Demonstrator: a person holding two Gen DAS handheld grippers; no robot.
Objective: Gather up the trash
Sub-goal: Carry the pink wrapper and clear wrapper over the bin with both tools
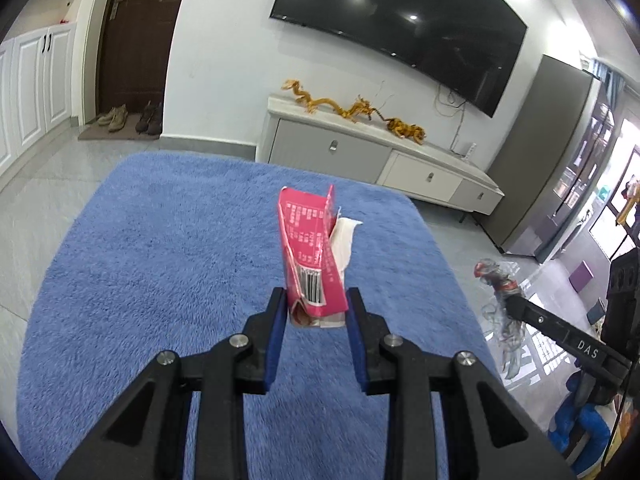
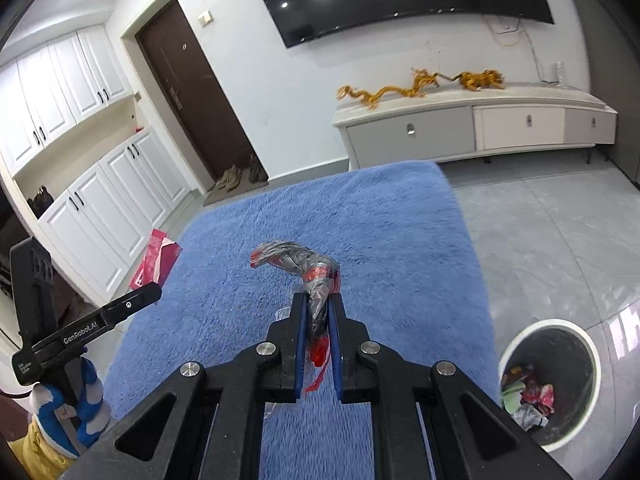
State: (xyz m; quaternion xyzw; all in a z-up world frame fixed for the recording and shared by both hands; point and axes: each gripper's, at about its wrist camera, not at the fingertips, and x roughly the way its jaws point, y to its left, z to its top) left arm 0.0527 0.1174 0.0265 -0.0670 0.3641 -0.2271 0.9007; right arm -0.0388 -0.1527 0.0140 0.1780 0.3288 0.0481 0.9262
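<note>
While clamped between the blue pads of the left gripper [image 1: 317, 300], stands nearly upright a crushed pink carton [image 1: 310, 256], barcode side facing the camera, torn top flap open, white inner liner [image 1: 345, 240] peeling out on its right. Jaws part-way closed, pressing both narrow sides of the carton's lower end. Held up off the blue rug [image 1: 160, 248], over its middle, clear of the pile.

Pinched in the right gripper [image 2: 319, 312]: a twisted clear plastic wrapper [image 2: 298, 264] with red print, curling up and to the left out of the fingertips, a red scrap trailing down between the fingers. Jaws almost fully together, only the thin film between the pads. Also lifted off the rug, above its centre as seen from the right wrist view.

Beyond the rug's right edge, on the grey tile floor, stands a round white-rimmed bin [image 2: 548, 384], already part-filled with crumpled wrappers. Past the rug's far edge, against the wall, sits a low white and grey cabinet [image 2: 472, 128] with gold dragon ornaments [image 2: 420, 86] along its top, below a large dark television [image 1: 400, 32]. Off the far left corner, by a brown door [image 2: 200, 96], lie pairs of shoes [image 2: 240, 176] on a mat.
</note>
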